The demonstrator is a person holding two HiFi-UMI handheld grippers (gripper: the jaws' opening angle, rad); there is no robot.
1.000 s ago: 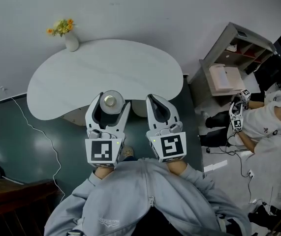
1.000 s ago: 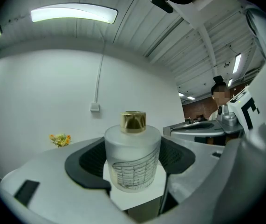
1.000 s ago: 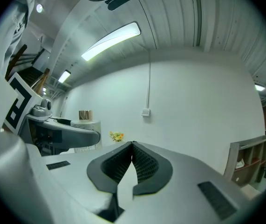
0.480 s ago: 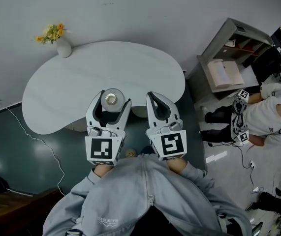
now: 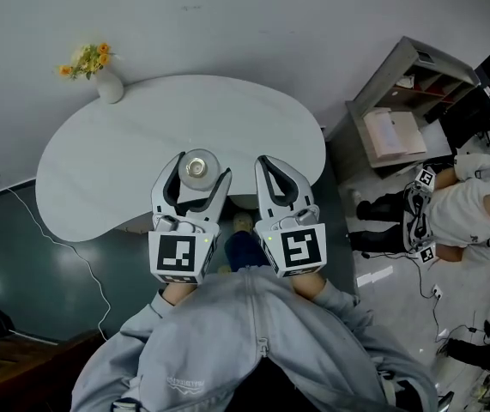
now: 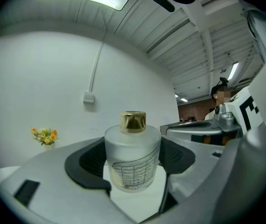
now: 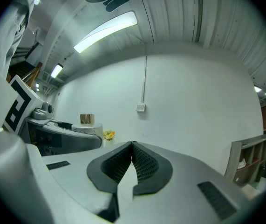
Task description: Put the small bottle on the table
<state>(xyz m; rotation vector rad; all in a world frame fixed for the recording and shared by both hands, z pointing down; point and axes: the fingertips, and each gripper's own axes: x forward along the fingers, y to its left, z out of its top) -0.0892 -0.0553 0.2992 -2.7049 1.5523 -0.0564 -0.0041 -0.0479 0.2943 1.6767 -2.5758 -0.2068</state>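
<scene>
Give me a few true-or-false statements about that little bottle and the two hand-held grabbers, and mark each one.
1. The left gripper holds the small bottle between its fingers. True.
2. The right gripper also holds something. False: its fingers are together with nothing between them.
3. The bottle is frosted and has a gold cap. True.
4. A vase of flowers stands in the middle of the table. False: it stands at the table's far left edge, next to the wall.
</scene>
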